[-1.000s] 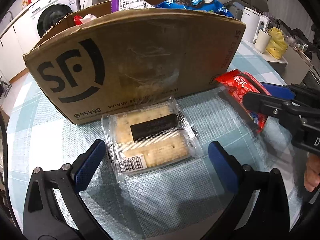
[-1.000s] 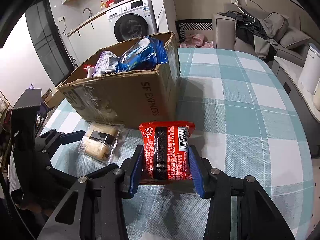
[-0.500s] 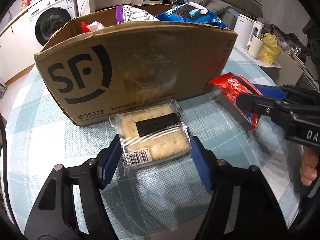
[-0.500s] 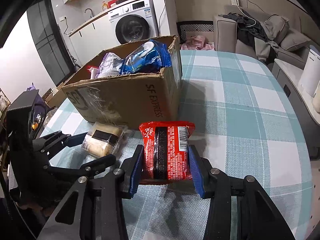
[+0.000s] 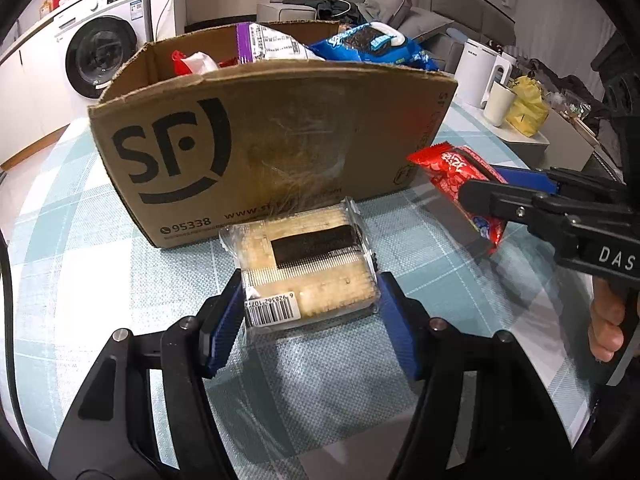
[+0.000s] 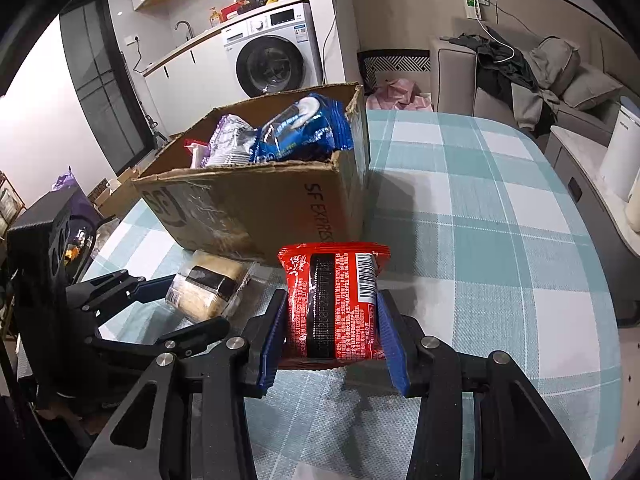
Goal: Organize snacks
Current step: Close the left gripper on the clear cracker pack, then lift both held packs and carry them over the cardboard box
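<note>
The cardboard box [image 5: 256, 152] stands as a wall right ahead of the left gripper [image 5: 310, 322], its near face just behind the cracker pack [image 5: 308, 264]. Its open top is crowded at the right end by a blue cookie bag [image 6: 300, 132] and a purple packet [image 6: 230, 140]. Right of the box, the checked worktop [image 6: 500, 216] lies bare. The right gripper [image 6: 332, 332] flanks the left one closely.

Low in the frame, right gripper [image 6: 332, 336] clamped on a red snack packet [image 6: 334, 304], barcode facing up. At left, left gripper [image 6: 188, 300] closed around a clear cracker pack [image 6: 208, 286]. Behind both, at centre, a cardboard box [image 6: 256, 204] holding blue and purple bags. Underneath, a checked tablecloth [image 6: 480, 216].
</note>
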`<state>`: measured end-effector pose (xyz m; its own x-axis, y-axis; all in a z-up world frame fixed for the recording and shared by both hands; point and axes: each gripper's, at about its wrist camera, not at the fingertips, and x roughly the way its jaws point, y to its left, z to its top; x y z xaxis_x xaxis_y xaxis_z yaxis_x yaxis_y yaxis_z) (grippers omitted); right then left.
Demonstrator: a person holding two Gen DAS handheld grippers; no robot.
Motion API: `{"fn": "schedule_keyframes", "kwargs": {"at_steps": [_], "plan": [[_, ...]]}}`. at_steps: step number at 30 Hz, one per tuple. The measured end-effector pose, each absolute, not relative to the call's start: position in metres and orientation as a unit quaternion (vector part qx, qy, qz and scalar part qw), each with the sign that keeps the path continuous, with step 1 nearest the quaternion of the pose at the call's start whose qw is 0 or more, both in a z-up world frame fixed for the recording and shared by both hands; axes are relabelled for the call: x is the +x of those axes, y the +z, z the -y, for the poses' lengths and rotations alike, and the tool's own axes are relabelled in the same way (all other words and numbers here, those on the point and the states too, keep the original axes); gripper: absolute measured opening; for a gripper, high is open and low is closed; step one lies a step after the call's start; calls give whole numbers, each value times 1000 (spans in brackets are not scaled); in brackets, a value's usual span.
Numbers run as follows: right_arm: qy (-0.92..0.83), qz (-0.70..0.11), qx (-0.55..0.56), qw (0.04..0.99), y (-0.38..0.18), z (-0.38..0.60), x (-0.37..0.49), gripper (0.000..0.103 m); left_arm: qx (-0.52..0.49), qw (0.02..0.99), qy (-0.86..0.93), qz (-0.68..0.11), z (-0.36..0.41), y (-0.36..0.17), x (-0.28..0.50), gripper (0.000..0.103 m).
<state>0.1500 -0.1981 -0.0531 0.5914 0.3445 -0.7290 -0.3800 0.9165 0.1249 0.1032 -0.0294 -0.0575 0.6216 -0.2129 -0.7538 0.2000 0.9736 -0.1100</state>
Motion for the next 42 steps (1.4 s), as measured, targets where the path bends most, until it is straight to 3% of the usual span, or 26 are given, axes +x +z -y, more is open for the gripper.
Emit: {"fn": "schedule_keyframes", "kwargs": {"at_steps": [25,42], "plan": [[237,-340,-26,910,-13,182,130,45,-22,935,-114,-335,-27,29,51,62],[243,-298,-30,923,36,169,147,45,-17,953,-101,-284,-37,94,73,62]]}}
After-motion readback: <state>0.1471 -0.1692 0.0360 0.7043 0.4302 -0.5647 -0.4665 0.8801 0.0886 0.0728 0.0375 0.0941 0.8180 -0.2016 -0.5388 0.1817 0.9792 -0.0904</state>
